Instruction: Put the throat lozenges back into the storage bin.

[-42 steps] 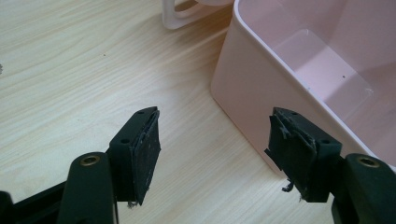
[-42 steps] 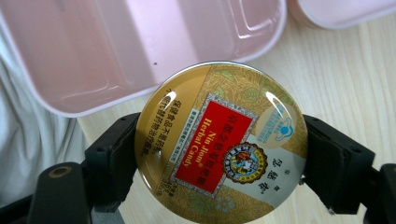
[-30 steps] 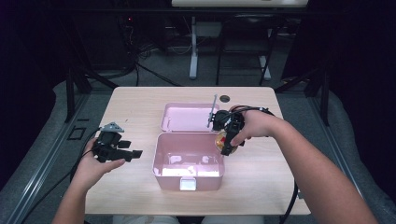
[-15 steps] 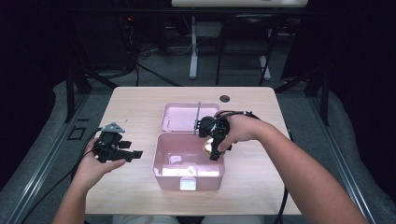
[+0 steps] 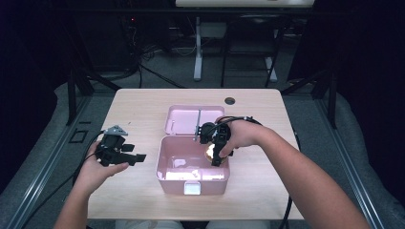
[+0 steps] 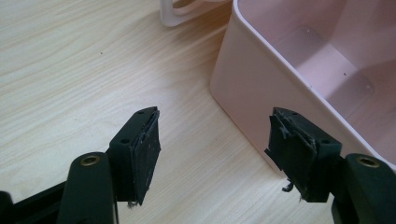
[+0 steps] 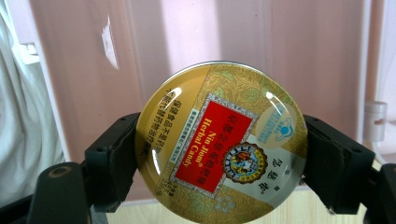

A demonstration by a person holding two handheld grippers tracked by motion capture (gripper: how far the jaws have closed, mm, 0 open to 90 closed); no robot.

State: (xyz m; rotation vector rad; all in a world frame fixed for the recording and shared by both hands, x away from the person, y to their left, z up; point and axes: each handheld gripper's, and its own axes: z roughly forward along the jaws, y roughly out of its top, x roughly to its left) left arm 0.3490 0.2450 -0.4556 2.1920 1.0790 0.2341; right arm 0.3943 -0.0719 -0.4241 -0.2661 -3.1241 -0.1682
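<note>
Pale wood table (image 5: 138, 107), broad and mostly bare along far edge and left side, with plenty of free room there. Pink box (image 5: 191, 167) near the front edge at centre, open on top, its lid (image 5: 184, 119) laid flat just behind and touching the back wall. Left gripper (image 5: 136, 156) held above bare tabletop just left of the box, jaws spread wide with nothing between them; in the left gripper view, the box's rounded corner just beside the far jaw. Right gripper (image 5: 215, 155) dipped over the box's right rim, pointing down into it, clamped on the candy tin (image 7: 222, 140). Round, flat, glossy gold tin, red label reading "Nin Jiom Herbal Candy", gripped at opposite edges, above the pink interior.
</note>
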